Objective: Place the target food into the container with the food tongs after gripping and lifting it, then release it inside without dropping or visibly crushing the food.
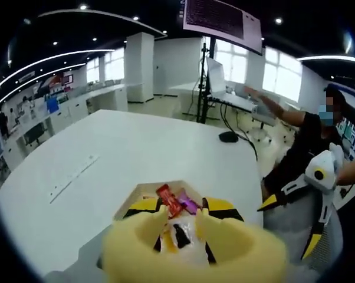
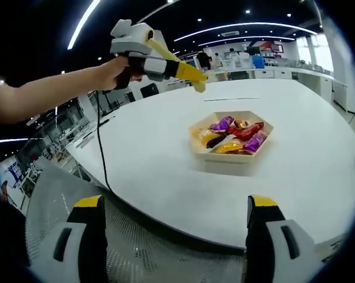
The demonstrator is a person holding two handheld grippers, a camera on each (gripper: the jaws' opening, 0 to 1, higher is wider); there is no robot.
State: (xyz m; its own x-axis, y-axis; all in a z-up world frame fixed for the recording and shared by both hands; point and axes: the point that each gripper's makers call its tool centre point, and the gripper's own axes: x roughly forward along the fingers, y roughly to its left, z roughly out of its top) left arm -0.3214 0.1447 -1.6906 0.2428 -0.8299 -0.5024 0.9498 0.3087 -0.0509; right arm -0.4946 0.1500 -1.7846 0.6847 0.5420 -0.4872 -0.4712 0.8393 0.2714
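A tan hexagonal tray (image 2: 202, 158) sits on the white table (image 2: 166, 153), holding several wrapped snacks (image 2: 236, 134) in red, purple and orange. My left gripper (image 2: 148, 62), held in a person's hand above and left of the tray, is shut on yellow food tongs (image 2: 186, 72). In the left gripper view the blurred tong arms (image 1: 242, 247) rise between my left gripper's (image 1: 182, 207) jaws, with the tray (image 1: 143, 191) and a red snack (image 1: 170, 200) beyond. I cannot tell if the tongs hold anything. My right gripper (image 2: 174, 206) is open, nothing between its jaws, short of the table's near edge.
A grey mesh chair back (image 2: 142, 253) lies under my right gripper. A black cable (image 2: 101, 147) trails over the table's left edge. A person sits at the right with the right gripper (image 1: 291, 224) in hand. Monitor stand (image 1: 202, 71) and a black mouse (image 1: 229, 137) stand at the far side.
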